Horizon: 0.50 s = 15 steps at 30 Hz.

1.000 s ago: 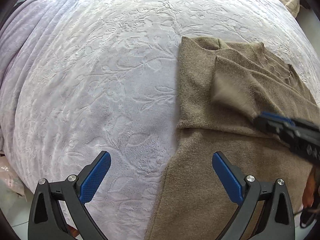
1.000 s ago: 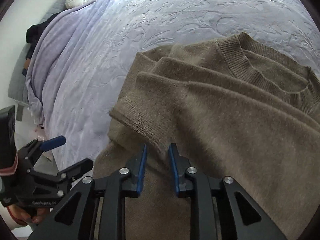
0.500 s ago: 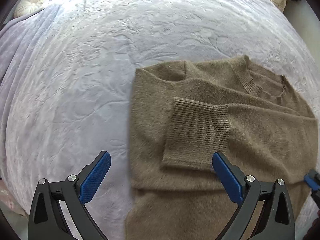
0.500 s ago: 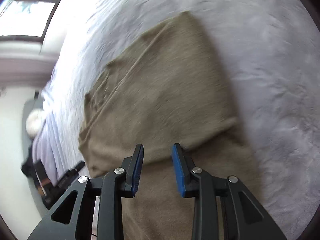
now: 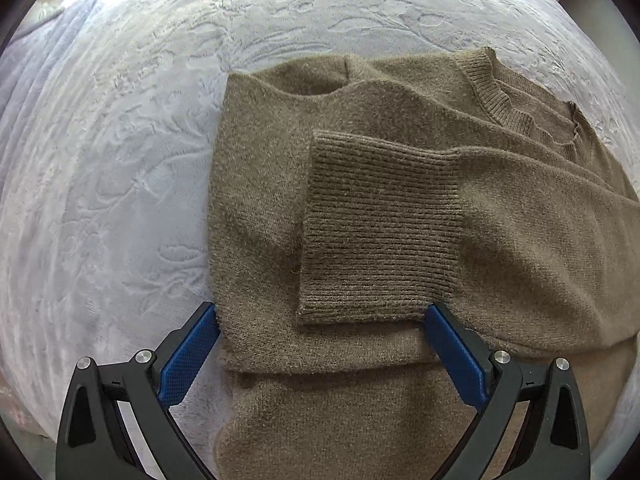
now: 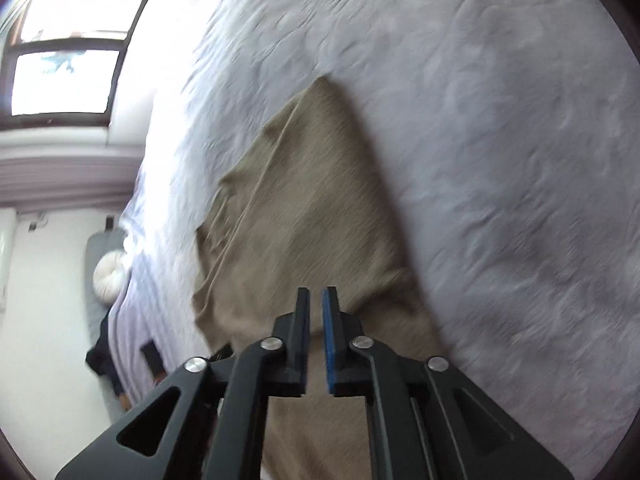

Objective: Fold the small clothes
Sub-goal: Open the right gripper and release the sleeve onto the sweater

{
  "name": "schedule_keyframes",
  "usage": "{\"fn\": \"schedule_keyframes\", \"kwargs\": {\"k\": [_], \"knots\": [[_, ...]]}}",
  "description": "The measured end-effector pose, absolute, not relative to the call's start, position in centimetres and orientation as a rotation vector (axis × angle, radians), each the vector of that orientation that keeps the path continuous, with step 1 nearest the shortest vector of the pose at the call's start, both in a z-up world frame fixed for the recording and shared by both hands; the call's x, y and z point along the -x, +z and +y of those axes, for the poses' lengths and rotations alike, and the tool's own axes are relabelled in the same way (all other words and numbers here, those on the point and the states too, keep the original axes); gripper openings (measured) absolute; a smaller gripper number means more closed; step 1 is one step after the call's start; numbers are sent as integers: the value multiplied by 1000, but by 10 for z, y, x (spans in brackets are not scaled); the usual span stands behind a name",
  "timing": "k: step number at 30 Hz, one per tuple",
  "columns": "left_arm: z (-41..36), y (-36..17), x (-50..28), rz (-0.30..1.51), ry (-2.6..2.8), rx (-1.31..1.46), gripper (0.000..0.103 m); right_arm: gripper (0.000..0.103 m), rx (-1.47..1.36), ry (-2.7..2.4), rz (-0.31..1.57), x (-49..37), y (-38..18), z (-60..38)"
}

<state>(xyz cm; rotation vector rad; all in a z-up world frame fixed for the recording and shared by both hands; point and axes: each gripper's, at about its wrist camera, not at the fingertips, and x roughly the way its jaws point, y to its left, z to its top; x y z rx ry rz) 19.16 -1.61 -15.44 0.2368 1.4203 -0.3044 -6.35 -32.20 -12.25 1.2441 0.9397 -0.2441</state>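
A brown knit sweater [image 5: 360, 184] lies on the pale embossed bedspread [image 5: 120, 140], both sleeves folded across its chest. The ribbed cuff [image 5: 380, 228] of the top sleeve lies in the middle. My left gripper [image 5: 320, 320] is open wide and empty, its blue pads [image 5: 188, 352] either side of the folded left part, just above it. In the right wrist view the sweater [image 6: 312, 216] appears blurred and tilted. My right gripper [image 6: 316, 300] is nearly shut with a thin gap, holding nothing, above the sweater's lower part.
A round white cushion [image 6: 110, 276] lies at the head of the bed. A window [image 6: 68, 44] is on the far wall. Dark clothes [image 6: 100, 352] lie beside the bed's edge. The bedspread [image 6: 500, 160] spreads wide around the sweater.
My right gripper let go of the sleeve, swung away to the sweater's lower part and narrowed again. My left gripper moved right and down over the folded sleeves.
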Motion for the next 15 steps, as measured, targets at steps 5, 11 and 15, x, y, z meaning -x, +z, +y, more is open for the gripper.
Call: {"fn": "schedule_keyframes", "kwargs": {"k": [5,11,15], "knots": [[-4,-168,-203,1483,-334,-111,103,43,-1281,-243,961,49,-143,-307],[9,-158,-188,1439,-304,-82,103,7,-1303,-283,936,51,-141,-324],[3,-128,-171,1379,-312,-167,103,7,-1167,-306,995,53,-128,-322]]}}
